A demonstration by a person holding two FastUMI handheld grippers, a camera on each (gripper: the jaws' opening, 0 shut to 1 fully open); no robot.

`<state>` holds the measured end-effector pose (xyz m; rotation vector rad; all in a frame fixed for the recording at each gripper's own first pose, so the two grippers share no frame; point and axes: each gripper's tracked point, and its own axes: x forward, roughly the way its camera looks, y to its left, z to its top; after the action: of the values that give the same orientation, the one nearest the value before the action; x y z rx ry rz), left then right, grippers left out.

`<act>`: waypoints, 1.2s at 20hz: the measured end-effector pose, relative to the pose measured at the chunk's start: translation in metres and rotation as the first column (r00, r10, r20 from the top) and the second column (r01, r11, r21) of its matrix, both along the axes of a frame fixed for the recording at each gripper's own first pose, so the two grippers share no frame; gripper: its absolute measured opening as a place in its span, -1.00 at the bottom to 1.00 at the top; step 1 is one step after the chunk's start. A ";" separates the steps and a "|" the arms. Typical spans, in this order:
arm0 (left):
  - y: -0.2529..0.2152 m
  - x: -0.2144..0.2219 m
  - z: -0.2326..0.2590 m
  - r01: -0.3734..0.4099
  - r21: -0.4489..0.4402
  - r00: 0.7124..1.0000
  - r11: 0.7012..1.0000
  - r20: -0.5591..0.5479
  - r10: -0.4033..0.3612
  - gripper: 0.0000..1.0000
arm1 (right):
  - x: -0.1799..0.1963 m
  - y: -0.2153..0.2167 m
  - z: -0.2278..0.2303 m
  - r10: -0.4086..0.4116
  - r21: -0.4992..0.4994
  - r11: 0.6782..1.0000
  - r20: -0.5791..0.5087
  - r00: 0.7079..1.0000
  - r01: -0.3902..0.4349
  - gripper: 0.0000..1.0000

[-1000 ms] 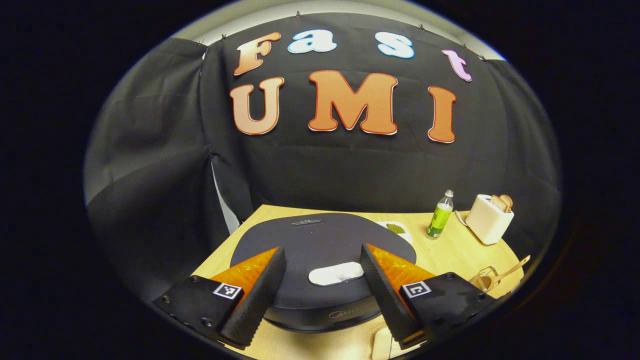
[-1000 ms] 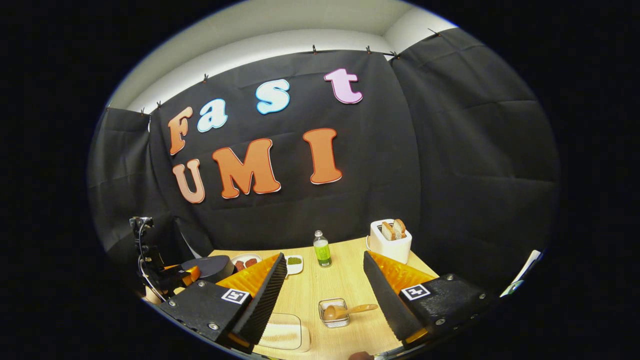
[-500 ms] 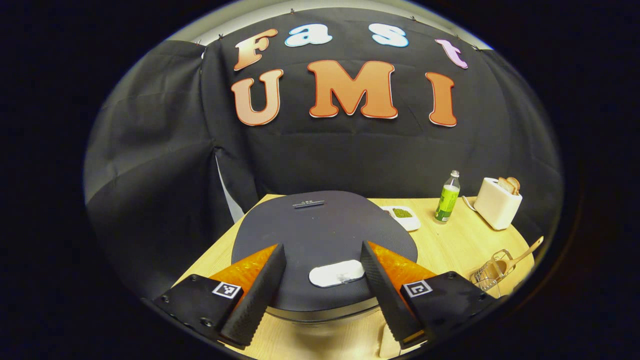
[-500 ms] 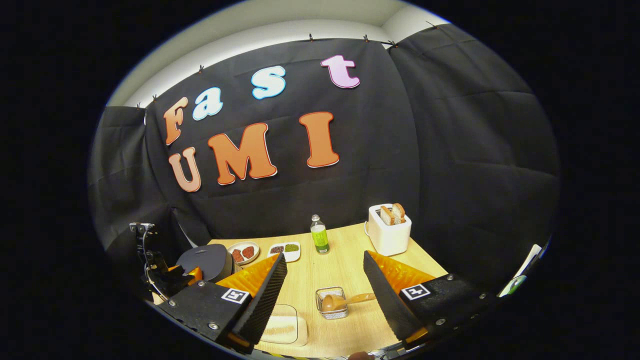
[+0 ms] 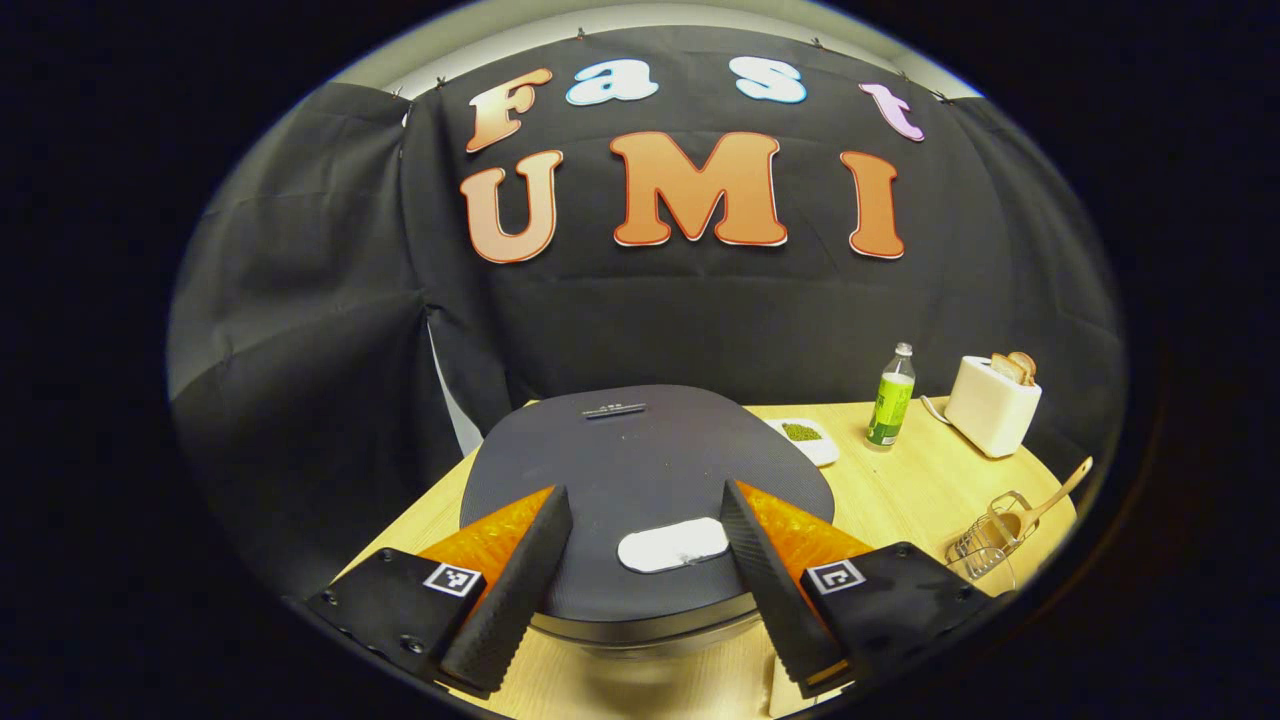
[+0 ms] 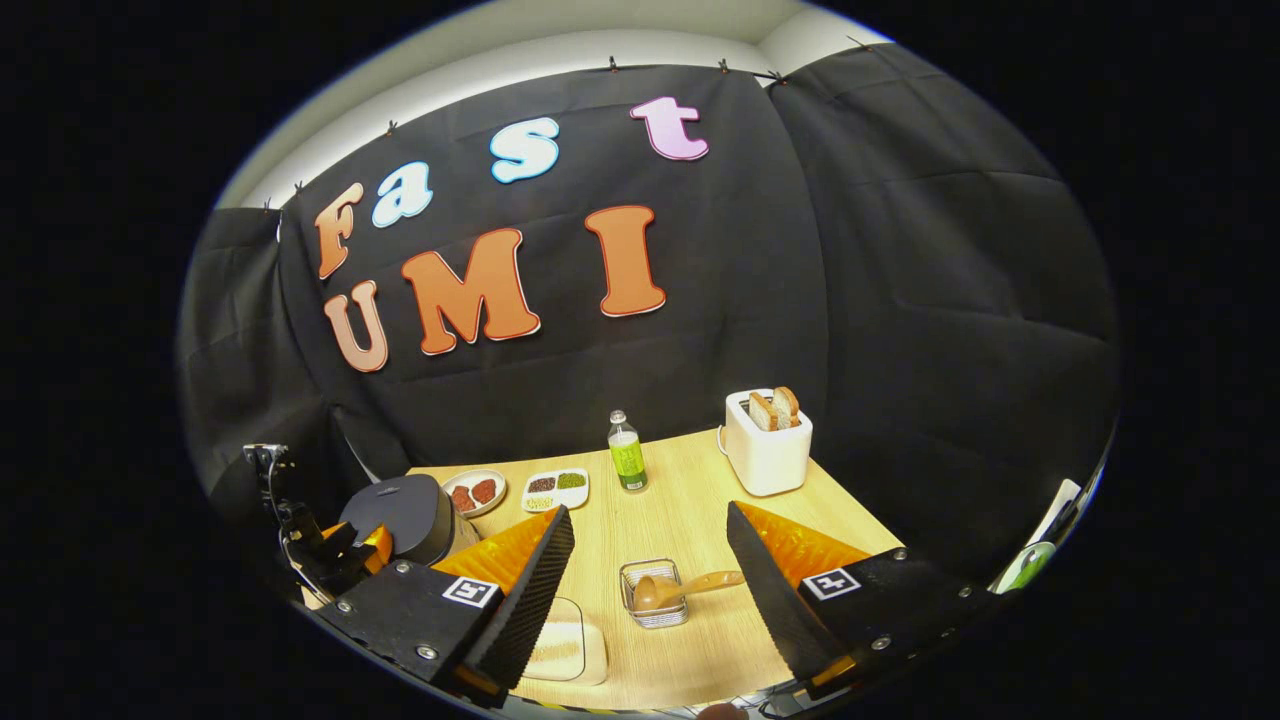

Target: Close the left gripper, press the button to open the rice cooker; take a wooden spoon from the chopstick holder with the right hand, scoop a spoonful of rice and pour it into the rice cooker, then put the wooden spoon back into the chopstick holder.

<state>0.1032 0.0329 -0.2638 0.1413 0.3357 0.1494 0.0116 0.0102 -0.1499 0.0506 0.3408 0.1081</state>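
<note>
left gripper [image 5: 645, 600] sits with its fingers spread wide, holding nothing, just above the closed rice cooker [image 5: 640, 480]; the pale lid button [image 5: 672, 544] lies between the fingers, untouched as far as i can tell. cooker sits at the desk's [image 5: 900, 500] near left corner. right gripper [image 6: 650, 600] also has fingers apart, empty, hovering over the near edge of the desk. between its fingers, a wire chopstick holder [image 6: 653, 597] with the wooden spoon [image 6: 685, 588] lying in it, handle pointing right. rice container [image 6: 562, 650] at the near edge, partly behind the left finger. farther back: round plate [image 6: 473, 492] beside the cooker, divided dish [image 6: 556, 488], green bottle [image 6: 627, 452] upright mid-desk near the far edge, white toaster [image 6: 767, 445] with bread at the far right corner.
</note>
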 end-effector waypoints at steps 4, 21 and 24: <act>-0.003 0.000 0.002 0.020 -0.031 0.999 0.999 -0.050 -0.021 0.97 | 0.002 0.004 0.011 0.009 -0.025 1.000 0.034 0.999 -0.008 0.89; 0.034 -0.073 0.323 0.005 -0.011 0.961 1.000 0.278 -0.001 0.97 | 0.044 0.037 0.120 0.112 -0.058 0.993 0.231 0.967 -0.101 0.89; 0.047 -0.099 0.371 -0.026 0.022 0.929 0.999 0.370 0.016 0.98 | 0.044 0.048 0.140 0.128 -0.076 0.991 0.270 0.954 -0.111 0.89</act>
<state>0.0043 0.0799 0.1069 0.1323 -0.0427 0.1978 0.0560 0.0586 -0.0103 -0.0450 0.0689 0.2227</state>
